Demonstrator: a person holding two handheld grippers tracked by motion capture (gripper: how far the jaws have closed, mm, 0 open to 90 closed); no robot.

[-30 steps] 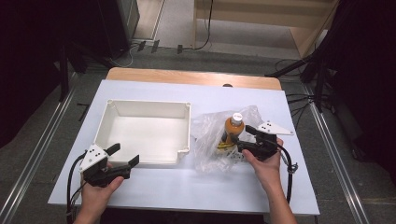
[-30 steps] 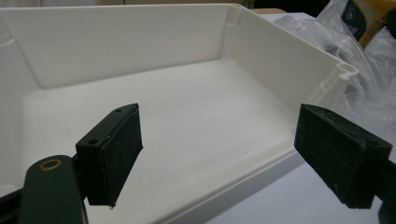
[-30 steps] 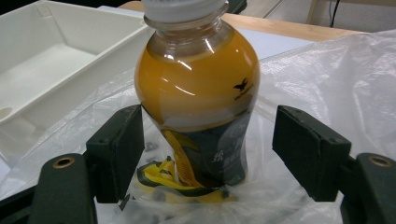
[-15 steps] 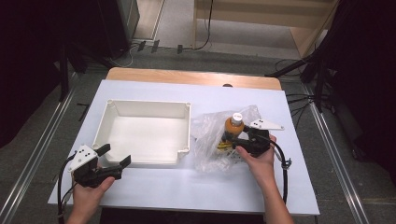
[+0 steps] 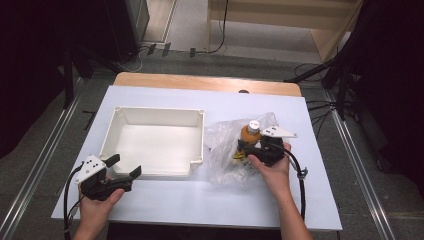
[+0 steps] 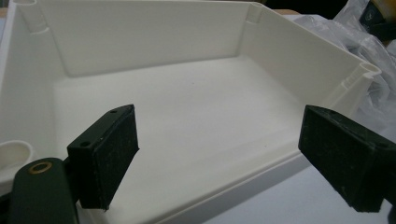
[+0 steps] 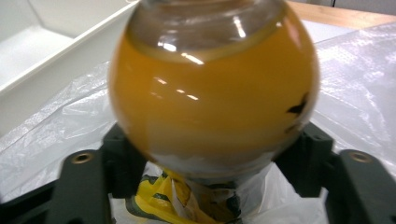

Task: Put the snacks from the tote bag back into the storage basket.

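The bottle (image 5: 249, 136) is a round-bodied, clear item filled with opaque orange liquid and topped by a pale cap. It stands on a crumpled, translucent plastic bag (image 5: 226, 152) at the right half of the tabletop (image 5: 165, 200), just beside the right wall of the tray (image 5: 154, 142).

The right gripper (image 5: 244, 150) brackets the bottle low on its body. In the right gripper view, the black jaws sit at both sides of the bottle (image 7: 212, 88), beneath its widest bulge; the jaws have just been closing, and firm pad contact cannot be confirmed.

The tray is a rigid, matte white rectangular box with rounded corner posts. The left gripper (image 5: 124, 167) hovers at the tray's near left corner, its jaws spread wide with nothing between the flat, rough-textured pads (image 6: 114, 154).
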